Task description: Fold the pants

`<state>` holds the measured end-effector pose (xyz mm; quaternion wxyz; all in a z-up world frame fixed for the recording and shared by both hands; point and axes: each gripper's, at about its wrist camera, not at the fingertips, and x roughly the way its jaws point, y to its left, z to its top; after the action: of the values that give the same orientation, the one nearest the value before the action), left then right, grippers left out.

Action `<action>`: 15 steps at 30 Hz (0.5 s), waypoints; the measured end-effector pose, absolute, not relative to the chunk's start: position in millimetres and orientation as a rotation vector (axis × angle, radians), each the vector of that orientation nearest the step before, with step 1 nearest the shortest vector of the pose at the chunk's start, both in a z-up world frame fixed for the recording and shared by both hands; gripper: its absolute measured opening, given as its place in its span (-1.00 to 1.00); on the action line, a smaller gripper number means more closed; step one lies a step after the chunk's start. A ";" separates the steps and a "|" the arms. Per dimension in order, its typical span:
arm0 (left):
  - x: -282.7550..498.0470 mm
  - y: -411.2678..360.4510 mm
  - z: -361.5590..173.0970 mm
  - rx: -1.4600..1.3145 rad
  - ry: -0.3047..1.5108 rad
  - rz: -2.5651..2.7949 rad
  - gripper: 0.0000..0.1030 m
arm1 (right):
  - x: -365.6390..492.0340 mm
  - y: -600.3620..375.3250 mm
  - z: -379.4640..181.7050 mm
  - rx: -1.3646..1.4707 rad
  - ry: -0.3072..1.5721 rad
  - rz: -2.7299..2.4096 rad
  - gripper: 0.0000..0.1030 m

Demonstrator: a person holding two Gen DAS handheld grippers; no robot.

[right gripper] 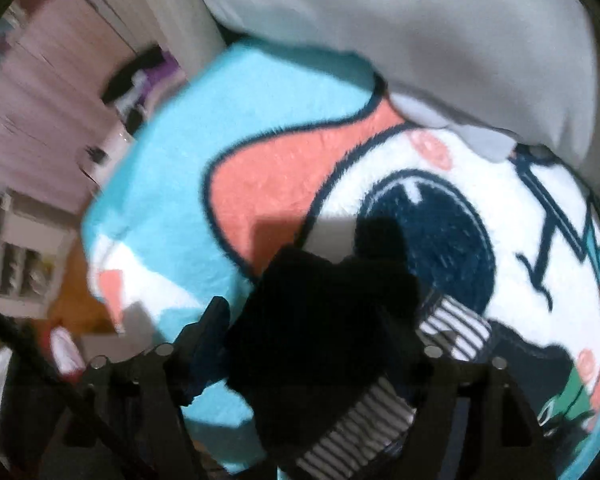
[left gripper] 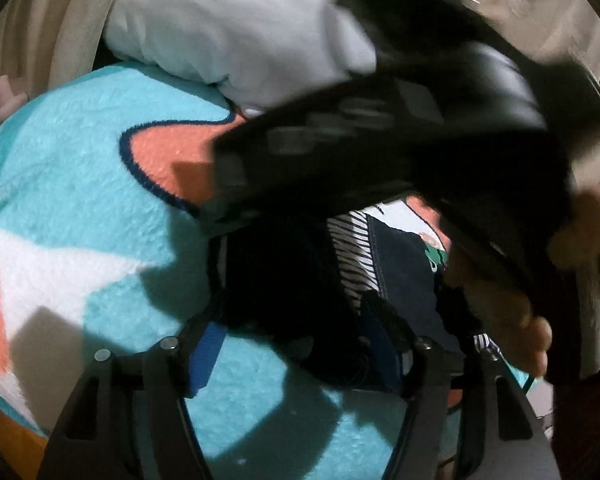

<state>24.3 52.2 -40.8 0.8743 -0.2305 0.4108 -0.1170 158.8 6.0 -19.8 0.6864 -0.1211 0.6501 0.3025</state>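
Note:
The pants (left gripper: 284,276) are dark with a black-and-white striped band (left gripper: 354,248). They lie bunched on a turquoise fleece blanket (left gripper: 80,184). My left gripper (left gripper: 296,344) has dark cloth between its blue-padded fingers and looks shut on the pants. The right gripper's black body (left gripper: 400,136) crosses the upper right of the left wrist view, with the holding hand (left gripper: 532,328) below it. In the right wrist view the pants (right gripper: 320,336) fill the space between the fingers of my right gripper (right gripper: 312,360), which grips them; the striped band (right gripper: 364,432) hangs below.
A grey-white pillow (left gripper: 228,28) (right gripper: 420,32) lies at the far end of the blanket (right gripper: 228,128). The blanket carries a large cartoon print (right gripper: 432,232). Pink cupboards (right gripper: 48,92) and a white shelf (right gripper: 24,252) stand off the bed's left side.

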 end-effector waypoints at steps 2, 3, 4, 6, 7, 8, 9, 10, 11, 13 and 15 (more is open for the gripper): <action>22.7 47.1 -41.1 -0.467 0.849 -0.237 0.23 | 160.6 16.6 -25.1 -0.341 1.489 0.646 0.56; 22.1 44.8 -41.5 -0.462 0.849 -0.236 -0.11 | 160.0 21.6 -27.4 -0.379 1.493 0.635 0.57; 22.0 42.3 -42.7 -0.458 0.859 -0.249 -0.34 | 156.7 27.2 -30.1 -0.440 1.492 0.616 0.57; 20.3 39.0 -43.9 -0.462 0.873 -0.266 -0.44 | 148.6 33.1 -31.3 -0.536 1.460 0.582 0.42; 17.5 37.7 -41.7 -0.458 0.866 -0.268 -0.45 | 144.3 32.7 -29.9 -0.549 1.438 0.571 0.21; 15.4 36.5 -39.3 -0.454 0.861 -0.274 -0.46 | 140.5 29.7 -24.9 -0.558 1.408 0.565 0.04; 12.2 35.0 -35.2 -0.446 0.848 -0.280 -0.46 | 138.6 23.6 -19.2 -0.534 1.393 0.572 -0.10; 9.5 33.1 -31.0 -0.437 0.838 -0.286 -0.46 | 137.1 11.9 -10.2 -0.475 1.373 0.586 -0.17; 7.0 30.3 -26.8 -0.428 0.830 -0.294 -0.46 | 135.6 1.6 -3.8 -0.431 1.354 0.602 -0.19; 3.3 19.5 -17.1 -0.407 0.811 -0.323 -0.46 | 130.5 -22.6 11.2 -0.335 1.312 0.632 -0.25; 1.2 5.0 -9.2 -0.382 0.797 -0.354 -0.46 | 125.8 -49.8 25.6 -0.237 1.268 0.640 -0.27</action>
<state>1.2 5.0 -9.2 0.8889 -0.1838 0.3836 -0.1702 125.8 -49.8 25.6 0.7518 -0.1085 0.5807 0.2929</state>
